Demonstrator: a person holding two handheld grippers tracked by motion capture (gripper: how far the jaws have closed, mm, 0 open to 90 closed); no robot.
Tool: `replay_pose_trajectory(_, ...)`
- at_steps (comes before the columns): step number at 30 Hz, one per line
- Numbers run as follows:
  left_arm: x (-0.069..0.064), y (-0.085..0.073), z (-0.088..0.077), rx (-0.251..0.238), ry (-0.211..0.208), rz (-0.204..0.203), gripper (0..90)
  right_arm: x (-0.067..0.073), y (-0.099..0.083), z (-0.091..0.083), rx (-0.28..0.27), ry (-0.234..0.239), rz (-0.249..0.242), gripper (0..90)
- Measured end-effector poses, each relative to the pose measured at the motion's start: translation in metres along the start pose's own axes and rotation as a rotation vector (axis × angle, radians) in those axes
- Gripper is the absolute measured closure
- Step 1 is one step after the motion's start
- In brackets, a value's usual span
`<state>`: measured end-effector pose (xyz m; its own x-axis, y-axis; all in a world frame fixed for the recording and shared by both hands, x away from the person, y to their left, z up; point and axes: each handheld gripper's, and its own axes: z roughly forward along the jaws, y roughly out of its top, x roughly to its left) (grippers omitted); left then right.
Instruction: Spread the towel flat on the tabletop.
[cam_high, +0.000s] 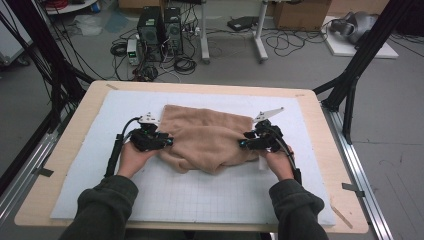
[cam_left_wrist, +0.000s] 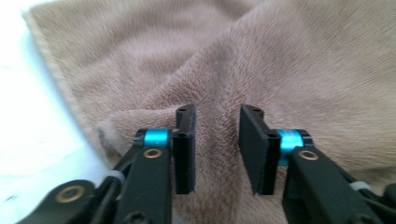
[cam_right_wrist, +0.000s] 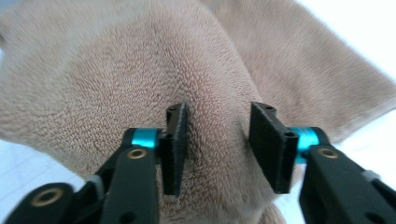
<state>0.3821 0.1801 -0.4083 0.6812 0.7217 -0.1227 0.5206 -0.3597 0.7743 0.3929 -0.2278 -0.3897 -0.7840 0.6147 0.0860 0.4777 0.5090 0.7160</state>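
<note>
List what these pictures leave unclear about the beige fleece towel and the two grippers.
- Whether the left hand-held gripper presses the beige fleece towel: in the left gripper view a fold stands between the jaws, contact unclear.
- The same for the right hand-held gripper in the right gripper view.
- Both jaw sets in the high view: too small, covered by the gripper bodies.
- The towel's underside and how many layers it has: hidden by its own folds on the white gridded mat.

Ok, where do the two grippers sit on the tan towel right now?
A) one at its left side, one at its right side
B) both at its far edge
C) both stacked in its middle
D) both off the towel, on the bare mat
A: in the high view the left gripper is at the left side of the towel and the right gripper at its right side.
</note>
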Motion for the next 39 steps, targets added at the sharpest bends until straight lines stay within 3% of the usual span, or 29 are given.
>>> replay_pose_trajectory(6, -0.007, -0.014, -0.032, -0.051, -0.007, 0.001, 53.5, 0.022, 0.001, -0.033, -0.071, -0.035, -0.065, 51.3)
replay_pose_trajectory(8, -0.013, -0.021, -0.042, -0.074, -0.016, 0.011, 51.1, 0.031, -0.002, -0.038, -0.081, -0.009, -0.094, 51.4)
replay_pose_trajectory(11, -0.026, -0.031, -0.046, -0.06, -0.056, 0.027, 46.8, 0.048, -0.01, -0.036, -0.071, 0.038, -0.15, 52.2)
replay_pose_trajectory(13, -0.035, -0.036, -0.043, -0.039, -0.096, 0.034, 46.2, 0.058, -0.016, -0.03, -0.041, 0.054, -0.189, 52.4)
replay_pose_trajectory(15, -0.045, -0.04, -0.037, -0.001, -0.121, 0.064, 45.1, 0.064, -0.021, -0.021, -0.028, 0.069, -0.193, 51.6)
replay_pose_trajectory(18, -0.058, -0.044, -0.025, 0.015, -0.158, 0.065, 45.2, 0.066, -0.027, -0.006, -0.004, 0.077, -0.18, 46.2)
replay_pose_trajectory(19, -0.062, -0.045, -0.021, 0.018, -0.158, 0.068, 45.3, 0.067, -0.028, -0.001, -0.003, 0.086, -0.165, 45.3)
replay_pose_trajectory(22, -0.07, -0.045, -0.007, 0.052, -0.127, 0.096, 44.9, 0.072, -0.027, 0.013, 0.021, 0.072, -0.201, 45.4)
replay_pose_trajectory(25, -0.074, -0.043, 0.009, 0.087, -0.074, 0.09, 49.4, 0.074, -0.023, 0.029, 0.059, 0.022, -0.232, 49.7)
replay_pose_trajectory(28, -0.074, -0.041, 0.017, 0.069, -0.042, 0.092, 62.2, 0.073, -0.02, 0.039, 0.071, -0.019, -0.235, 60.7)
replay_pose_trajectory(30, -0.072, -0.04, 0.017, 0.061, -0.05, 0.083, 70.6, 0.069, -0.018, 0.04, 0.06, -0.004, -0.227, 73.7)
replay_pose_trajectory(32, -0.073, -0.039, 0.013, 0.056, -0.052, 0.102, 74.4, 0.066, -0.018, 0.038, 0.05, 0.024, -0.206, 79.9)
replay_pose_trajectory(35, -0.071, -0.038, 0.0, 0.05, -0.075, 0.114, 76.2, 0.064, -0.019, 0.029, 0.038, 0.063, -0.2, 83.2)
replay_pose_trajectory(39, -0.065, -0.034, -0.027, -0.001, -0.121, 0.094, 76.8, 0.068, -0.012, 0.006, 0.0, 0.098, -0.204, 83.9)
